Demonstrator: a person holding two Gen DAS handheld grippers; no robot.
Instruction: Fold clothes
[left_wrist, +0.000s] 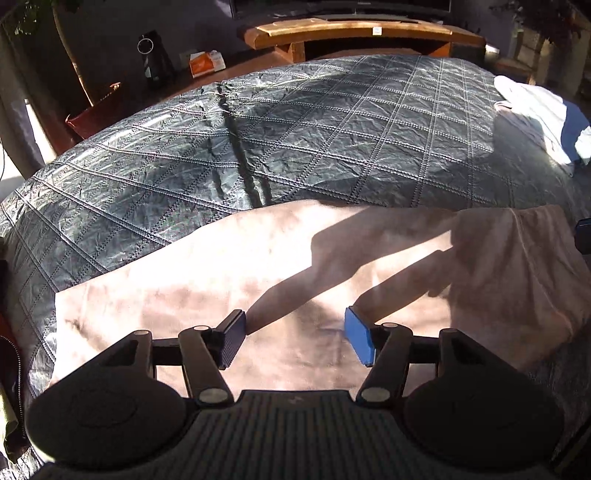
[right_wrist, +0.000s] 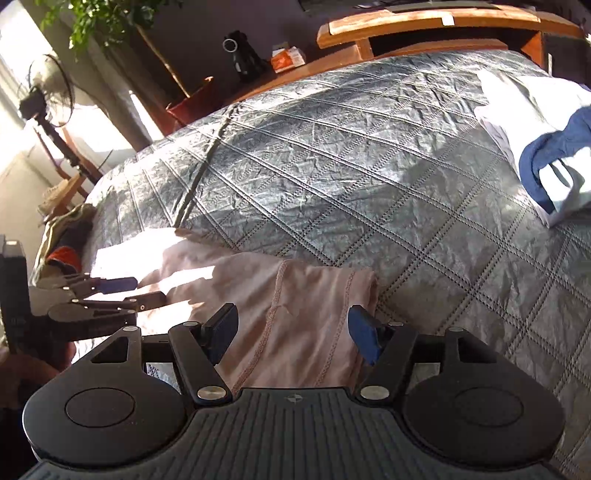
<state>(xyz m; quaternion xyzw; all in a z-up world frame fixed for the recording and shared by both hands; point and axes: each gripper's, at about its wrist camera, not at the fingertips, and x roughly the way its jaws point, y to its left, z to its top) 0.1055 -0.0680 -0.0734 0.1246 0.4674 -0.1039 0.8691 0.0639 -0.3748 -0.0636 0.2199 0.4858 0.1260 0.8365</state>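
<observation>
A pale pink garment (left_wrist: 229, 266) lies spread on the near part of a grey quilted bedcover (left_wrist: 332, 140). Its right end is folded over, with stitched seams showing (right_wrist: 306, 325). My left gripper (left_wrist: 293, 341) hovers open over the flat pink cloth, nothing between its blue pads. My right gripper (right_wrist: 291, 334) is open too, its fingers straddling the folded seamed end just above the cloth. In the right wrist view the left gripper (right_wrist: 129, 290) shows at the left edge, open over the sunlit part of the garment.
A pile of white and blue clothes (right_wrist: 546, 147) lies at the bedcover's (right_wrist: 369, 166) right side. More clothes (right_wrist: 62, 236) are heaped at the bed's left edge. Beyond the bed stand a wooden bench (left_wrist: 354, 33), a potted plant (right_wrist: 192, 99), a fan (right_wrist: 51, 92) and an orange box (left_wrist: 207, 62).
</observation>
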